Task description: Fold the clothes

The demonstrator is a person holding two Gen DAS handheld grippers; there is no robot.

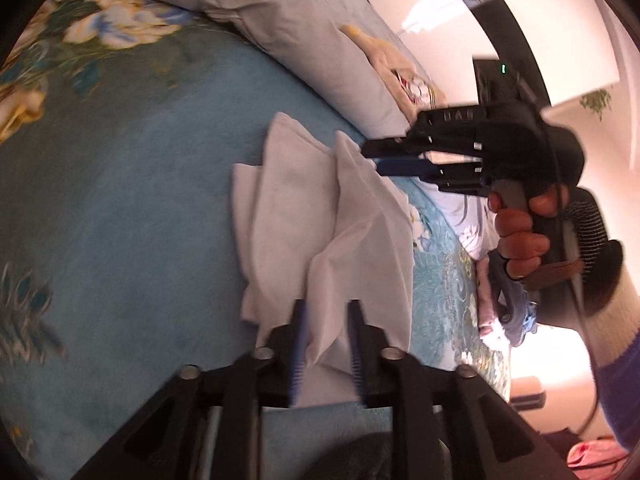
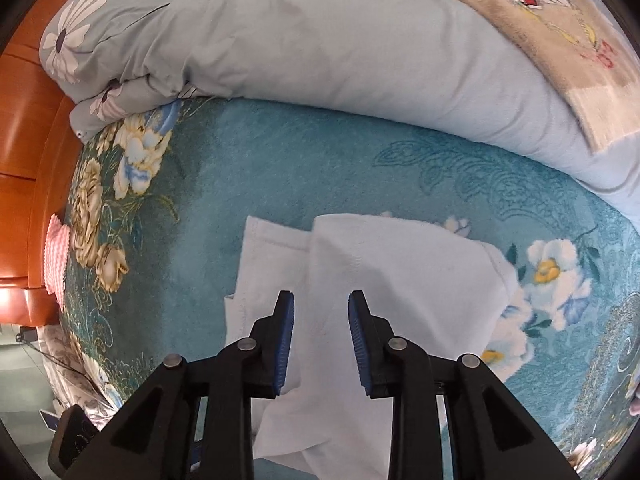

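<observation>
A white garment (image 1: 320,220) lies partly folded on the teal floral bedspread (image 1: 120,200); it also shows in the right wrist view (image 2: 392,280). My left gripper (image 1: 326,316) is open, its fingers on either side of a raised fold of the cloth at its near edge. My right gripper (image 2: 320,300) is open above the garment's middle, with nothing between its pads. In the left wrist view the right gripper (image 1: 374,158) sits at the cloth's far edge, held by a hand.
A rolled pale grey quilt (image 2: 320,48) lies along the far side of the bed, with a beige blanket (image 2: 560,40) on it. An orange wooden bed frame (image 2: 24,160) is on the left. More clothes (image 1: 508,312) are piled at the bed's edge.
</observation>
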